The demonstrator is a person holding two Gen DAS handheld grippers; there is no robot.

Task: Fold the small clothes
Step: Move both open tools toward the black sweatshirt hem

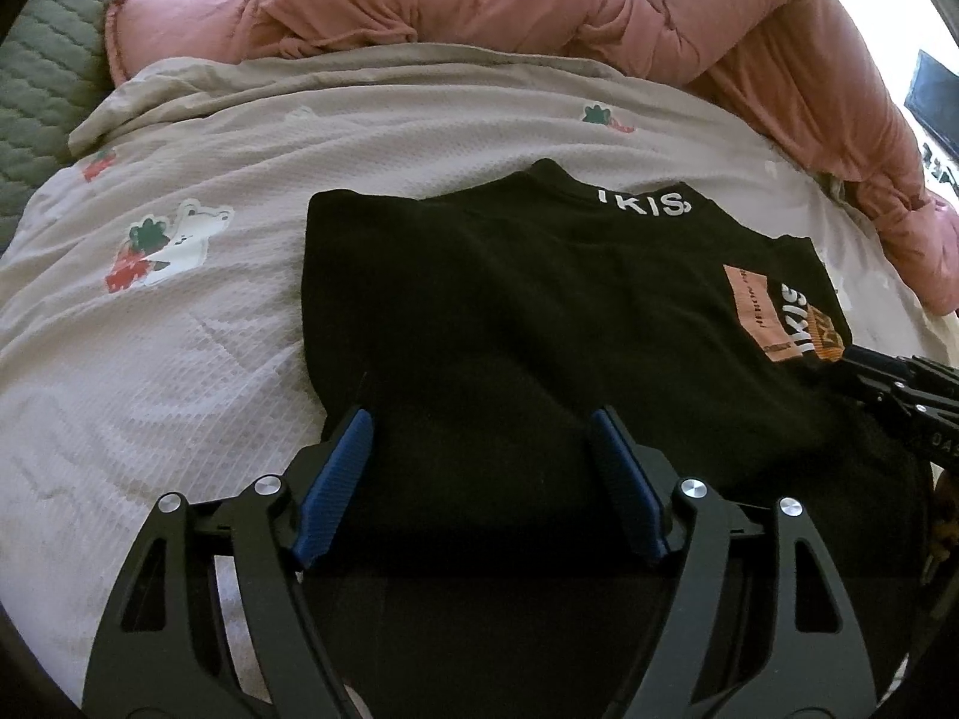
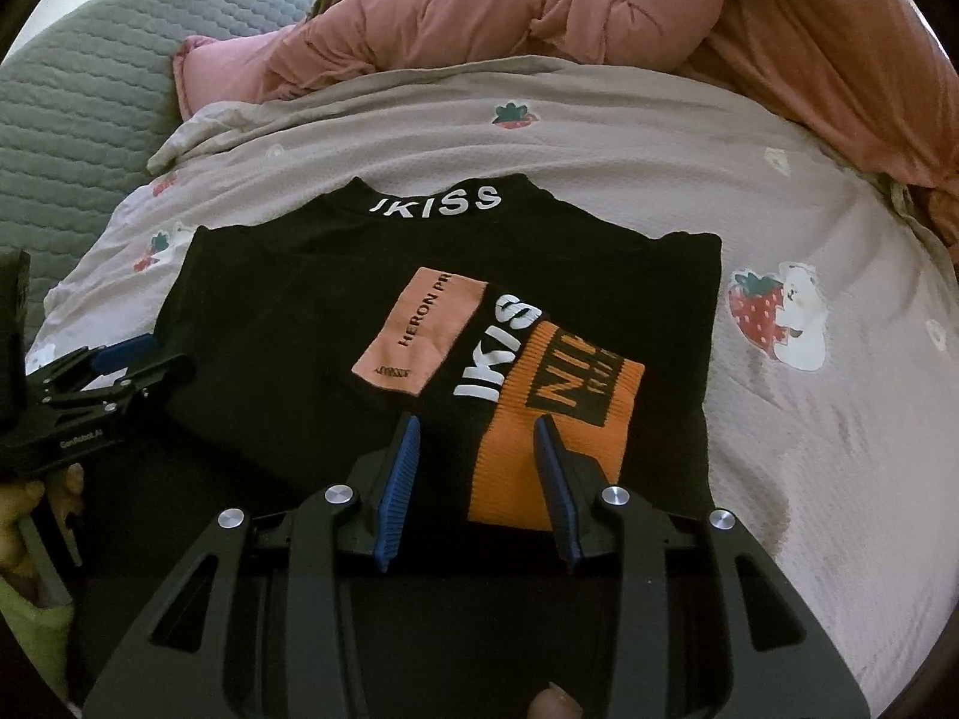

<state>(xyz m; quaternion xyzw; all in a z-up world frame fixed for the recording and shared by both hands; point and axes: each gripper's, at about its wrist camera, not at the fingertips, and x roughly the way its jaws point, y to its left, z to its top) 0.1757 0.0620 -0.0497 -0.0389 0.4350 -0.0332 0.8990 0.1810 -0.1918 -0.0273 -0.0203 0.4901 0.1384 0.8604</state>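
In the right wrist view, the left gripper (image 2: 129,362) sits at the left edge, its blue-padded fingers spread, nothing between them. At centre lies the black knitted sweater with white lettering and orange patches (image 2: 287,329), partly folded on the pale strawberry-print bed cover (image 2: 809,419). The right gripper (image 2: 476,434), lower centre, has fingers apart above the fabric, pinching nothing.

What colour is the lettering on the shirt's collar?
White, on the black shirt's collar lettering; clearest in the right wrist view.
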